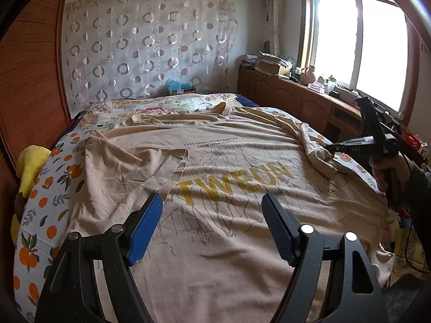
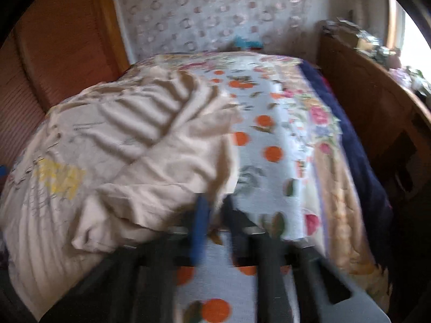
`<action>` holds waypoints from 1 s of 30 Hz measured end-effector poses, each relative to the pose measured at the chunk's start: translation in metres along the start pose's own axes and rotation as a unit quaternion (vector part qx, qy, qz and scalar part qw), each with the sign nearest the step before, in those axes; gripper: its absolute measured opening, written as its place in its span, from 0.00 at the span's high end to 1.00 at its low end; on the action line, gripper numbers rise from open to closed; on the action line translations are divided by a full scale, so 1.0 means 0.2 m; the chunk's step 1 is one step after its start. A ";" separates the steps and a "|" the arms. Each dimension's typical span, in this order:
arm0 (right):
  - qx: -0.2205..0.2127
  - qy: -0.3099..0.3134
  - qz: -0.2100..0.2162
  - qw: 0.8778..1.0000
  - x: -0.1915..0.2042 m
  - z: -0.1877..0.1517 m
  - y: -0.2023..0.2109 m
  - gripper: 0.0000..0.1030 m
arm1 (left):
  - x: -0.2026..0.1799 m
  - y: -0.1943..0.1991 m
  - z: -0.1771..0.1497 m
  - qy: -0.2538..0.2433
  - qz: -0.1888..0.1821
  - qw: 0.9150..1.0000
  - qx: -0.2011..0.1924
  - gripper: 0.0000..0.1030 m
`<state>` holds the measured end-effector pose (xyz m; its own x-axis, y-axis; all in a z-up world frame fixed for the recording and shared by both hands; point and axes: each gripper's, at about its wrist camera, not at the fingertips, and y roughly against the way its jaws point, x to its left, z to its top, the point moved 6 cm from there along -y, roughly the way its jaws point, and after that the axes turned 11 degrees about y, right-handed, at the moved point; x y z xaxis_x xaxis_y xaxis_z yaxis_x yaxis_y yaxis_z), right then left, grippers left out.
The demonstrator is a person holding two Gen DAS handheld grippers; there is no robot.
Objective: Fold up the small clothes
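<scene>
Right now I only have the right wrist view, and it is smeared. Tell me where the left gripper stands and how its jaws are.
Observer: The left gripper hovers over the T-shirt, jaws wide open, holding nothing.
Operator: Name the spot under it.
Observer: The yellow TWEUN print, which faces up and reads clearly.
Operator: Now report my gripper from that side.
Observer: The right gripper has its tips at the bunched sleeve on the shirt's right edge. I cannot tell whether it is clamped.
</scene>
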<state>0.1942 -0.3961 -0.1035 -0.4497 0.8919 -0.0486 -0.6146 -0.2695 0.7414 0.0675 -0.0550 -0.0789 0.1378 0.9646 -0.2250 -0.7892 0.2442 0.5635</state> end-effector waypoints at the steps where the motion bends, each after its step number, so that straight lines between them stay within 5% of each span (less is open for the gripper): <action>1: -0.005 0.010 0.003 1.000 0.01 0.04 -0.01 0.96 | 0.00 0.00 0.00 0.000 0.000 1.000 0.000 0.25; 8: -0.057 0.067 0.041 0.995 0.21 0.37 0.04 0.96 | 0.01 0.01 -0.01 0.005 0.001 1.000 -0.001 0.25; 17: -0.053 0.113 0.081 0.989 0.47 0.62 -0.15 0.96 | 0.03 0.01 -0.01 0.010 0.001 1.000 0.001 0.25; 19: -0.055 0.115 0.077 0.989 0.46 0.63 -0.18 0.82 | 0.03 0.01 -0.02 0.011 0.001 1.000 0.000 0.25; 21: -0.057 0.113 0.054 0.990 0.45 0.66 -0.18 0.50 | 0.03 0.01 -0.01 0.011 0.002 1.000 0.000 0.25; 30: -0.038 0.094 0.015 0.995 0.32 0.41 -0.14 0.50 | 0.05 0.01 0.00 0.009 0.005 1.000 0.000 0.25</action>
<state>0.2370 -0.3015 -0.0722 -0.5774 0.8011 -0.1579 -0.6437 -0.3276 0.6916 0.0670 -0.0442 -0.0802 0.1193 0.9648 -0.2344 -0.7902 0.2353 0.5659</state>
